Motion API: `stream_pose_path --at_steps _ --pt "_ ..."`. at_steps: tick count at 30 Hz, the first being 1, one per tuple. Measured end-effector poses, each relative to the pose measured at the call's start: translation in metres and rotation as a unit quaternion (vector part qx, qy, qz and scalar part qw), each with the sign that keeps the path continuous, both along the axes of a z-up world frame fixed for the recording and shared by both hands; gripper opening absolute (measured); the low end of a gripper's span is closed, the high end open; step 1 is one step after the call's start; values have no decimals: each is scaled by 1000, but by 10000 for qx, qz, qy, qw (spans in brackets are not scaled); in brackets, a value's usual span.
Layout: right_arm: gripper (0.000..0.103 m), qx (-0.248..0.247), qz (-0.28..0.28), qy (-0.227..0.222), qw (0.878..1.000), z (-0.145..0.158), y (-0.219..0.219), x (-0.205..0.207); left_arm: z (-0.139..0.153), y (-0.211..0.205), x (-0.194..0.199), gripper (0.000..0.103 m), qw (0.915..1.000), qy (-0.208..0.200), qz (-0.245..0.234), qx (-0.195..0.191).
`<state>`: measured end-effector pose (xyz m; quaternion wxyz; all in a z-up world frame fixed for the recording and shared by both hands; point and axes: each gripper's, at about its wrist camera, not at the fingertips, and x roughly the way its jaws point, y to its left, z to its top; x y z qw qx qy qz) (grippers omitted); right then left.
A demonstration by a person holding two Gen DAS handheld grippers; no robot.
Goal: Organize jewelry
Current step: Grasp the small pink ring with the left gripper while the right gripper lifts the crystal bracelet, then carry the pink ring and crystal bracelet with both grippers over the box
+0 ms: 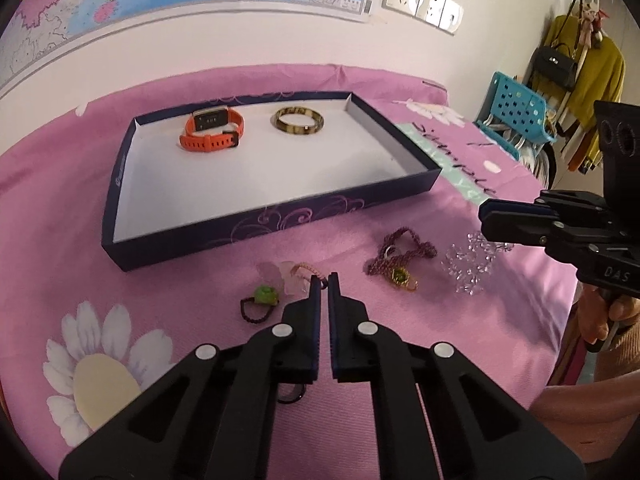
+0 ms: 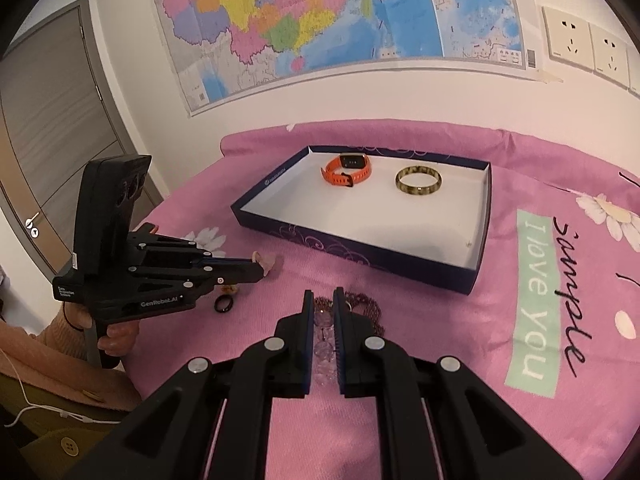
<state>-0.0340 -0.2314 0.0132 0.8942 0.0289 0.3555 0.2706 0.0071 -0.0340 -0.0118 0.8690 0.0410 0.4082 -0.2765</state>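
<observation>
A dark blue tray on the pink cloth holds an orange watch and a mottled bangle. My left gripper is shut on the pink cord of a pale pink flower piece; in the right wrist view the piece shows at the left gripper's tips. My right gripper is shut on a clear bead bracelet, which hangs below its tips in the left wrist view. A purple braided bracelet lies between the two grippers.
A green bead on a dark cord lies left of my left gripper, and a black ring sits under it. A wall map hangs behind the table. A blue crate and hanging clothes stand off to the right.
</observation>
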Motion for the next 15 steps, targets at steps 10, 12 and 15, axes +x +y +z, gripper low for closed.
stream_pose_path --at_steps 10,12,15 --pt "8 -89 51 -307 9995 25 2 14 27 9 9 4 9995 -241 33 -176" --pt "8 -108 82 -389 9992 32 4 19 33 10 12 4 9994 -314 47 -154" --pt "8 -125 112 -519 9985 42 7 29 39 11 20 4 9992 -381 57 -129"
